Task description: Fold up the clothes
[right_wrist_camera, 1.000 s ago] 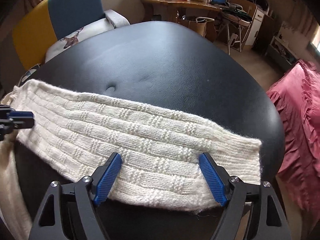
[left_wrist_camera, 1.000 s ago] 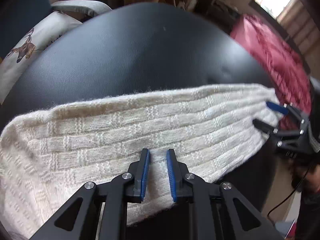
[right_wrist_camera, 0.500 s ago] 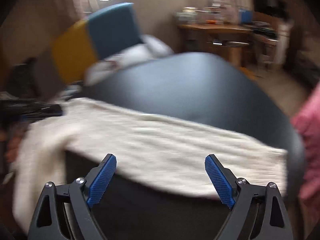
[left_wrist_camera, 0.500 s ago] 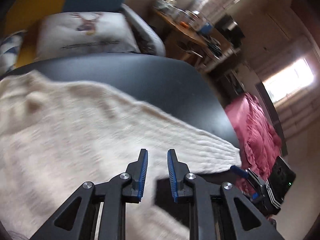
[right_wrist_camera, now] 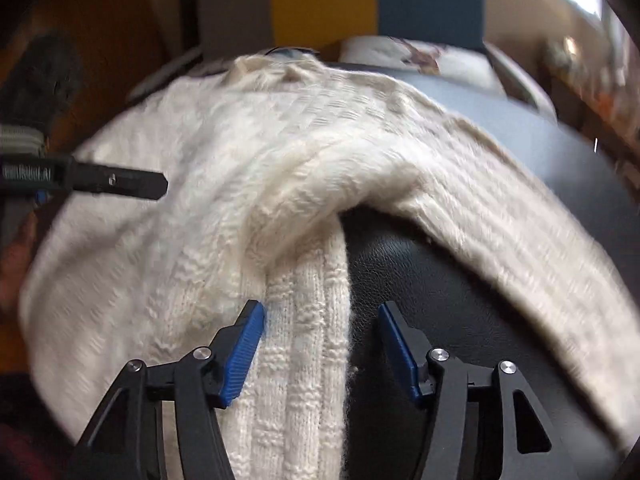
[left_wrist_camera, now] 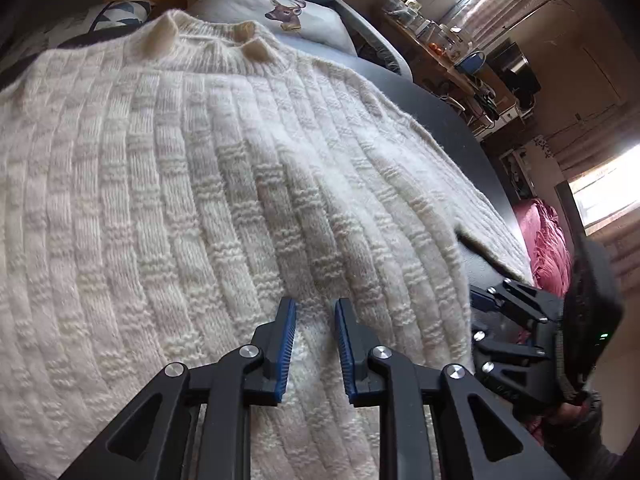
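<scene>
A cream knitted sweater (left_wrist_camera: 240,180) lies spread on the black table (left_wrist_camera: 452,120), collar at the far side. My left gripper (left_wrist_camera: 314,308) hovers over its near part, jaws a narrow gap apart with nothing pinched between them. At the right edge of this view my right gripper (left_wrist_camera: 478,316) sits by the sweater's side. In the right wrist view a long knit strip of the sweater (right_wrist_camera: 304,360) runs between the jaws of my right gripper (right_wrist_camera: 320,306), which are closing. The left pad touches the strip and the right pad stands clear over the table (right_wrist_camera: 520,152).
A white cushion with a deer print (left_wrist_camera: 280,12) and a yellow and blue chair back (right_wrist_camera: 360,0) stand behind the table. A cluttered desk (left_wrist_camera: 440,44) is at the far right. A pink bedspread (left_wrist_camera: 548,240) lies beyond the table's right edge.
Both grippers have swung from the stretched-out sleeve over to the sweater's body. The right jaws have narrowed from wide open and now straddle a knit strip. The left jaws keep the same gap.
</scene>
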`<state>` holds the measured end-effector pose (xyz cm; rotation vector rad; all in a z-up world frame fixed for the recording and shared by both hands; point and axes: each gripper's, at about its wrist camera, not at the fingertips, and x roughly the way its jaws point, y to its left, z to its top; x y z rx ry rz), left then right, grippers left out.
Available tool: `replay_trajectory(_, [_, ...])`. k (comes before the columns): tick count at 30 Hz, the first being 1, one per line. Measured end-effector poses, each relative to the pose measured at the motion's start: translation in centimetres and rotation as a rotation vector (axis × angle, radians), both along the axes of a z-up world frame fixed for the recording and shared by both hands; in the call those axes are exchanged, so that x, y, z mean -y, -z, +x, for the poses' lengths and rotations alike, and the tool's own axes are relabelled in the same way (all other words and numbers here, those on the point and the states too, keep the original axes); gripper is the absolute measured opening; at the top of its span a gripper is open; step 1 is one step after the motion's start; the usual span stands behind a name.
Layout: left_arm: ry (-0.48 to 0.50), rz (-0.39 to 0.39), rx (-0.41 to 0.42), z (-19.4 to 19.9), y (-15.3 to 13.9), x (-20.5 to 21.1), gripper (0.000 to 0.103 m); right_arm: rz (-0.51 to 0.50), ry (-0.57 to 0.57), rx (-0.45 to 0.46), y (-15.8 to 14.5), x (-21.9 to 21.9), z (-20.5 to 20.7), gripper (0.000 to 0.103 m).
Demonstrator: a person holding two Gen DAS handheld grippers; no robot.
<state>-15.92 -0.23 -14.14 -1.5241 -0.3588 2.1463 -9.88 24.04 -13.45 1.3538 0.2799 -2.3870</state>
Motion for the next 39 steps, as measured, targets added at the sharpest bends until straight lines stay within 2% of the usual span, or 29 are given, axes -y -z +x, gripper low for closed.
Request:
replay_trajectory(1, [0.002,0.003,-0.017,0.2,0.1,0.0,0.02,0.014,-0.008,0.008,-0.2,0.2,0.2,0.03])
replay_trajectory(2, [0.005,0.002,-0.022,0.3,0.2,0.0,0.02,0.031,-0.012,0.016,-0.3,0.4,0.3,0.02])
replay_trajectory(5, [-0.011,0.031,-0.006,0.2,0.5,0.4,0.02,0.104,-0.001,0.015,-1.0,0.3,0.9,0.011])
replay_trajectory(11, [-0.026,0.054,0.002,0.6,0.5,1.0,0.019,0.211,0.106,0.029,-1.6,-2.3,2.2,0.01])
replay_trajectory(14, [-0.005,-0.015,-0.025,0.9,-0.3,0.0,0.019,0.197,0.163,0.049,-0.6,-3.6,2.8,0.01])
replay_trajectory(16, [0.012,-0.059,-0.045,1.0,-1.0,-0.8,0.019,0.177,0.187,0.056,-0.8,-3.8,2.9,0.01])
replay_trajectory(20, [0.114,-0.04,-0.133,1.1,-3.8,-3.1,0.02,0.144,0.191,0.044,-1.1,-3.9,3.0,0.013])
replay_trajectory(22, [0.184,-0.042,-0.176,1.0,-5.2,-4.8,0.02,0.081,0.194,0.043,-1.9,-4.3,3.3,0.021])
replay_trajectory(25, [0.255,-0.068,-0.218,0.2,-6.0,-7.5,0.02,-0.031,0.221,0.0,-4.4,-5.8,3.1,0.028])
replay_trajectory(29, [0.312,-0.112,-0.215,-2.3,-5.0,-11.0,0.02,-0.144,0.27,-0.034,-6.6,-7.6,0.1,0.031])
replay_trajectory(31, [0.338,-0.134,-0.185,-3.6,-3.6,-12.7,0.02,-0.15,0.281,-0.035,-6.7,-7.9,-2.3,0.031])
replay_trajectory(35, [0.392,-0.203,-0.091,-5.3,0.2,-15.1,0.019,-0.109,0.322,0.046,-4.1,-8.3,-7.5,0.031])
replay_trajectory(39, [0.409,-0.207,-0.085,-5.6,0.8,-15.4,0.019,-0.02,0.357,0.13,-0.4,-9.2,-10.7,0.031])
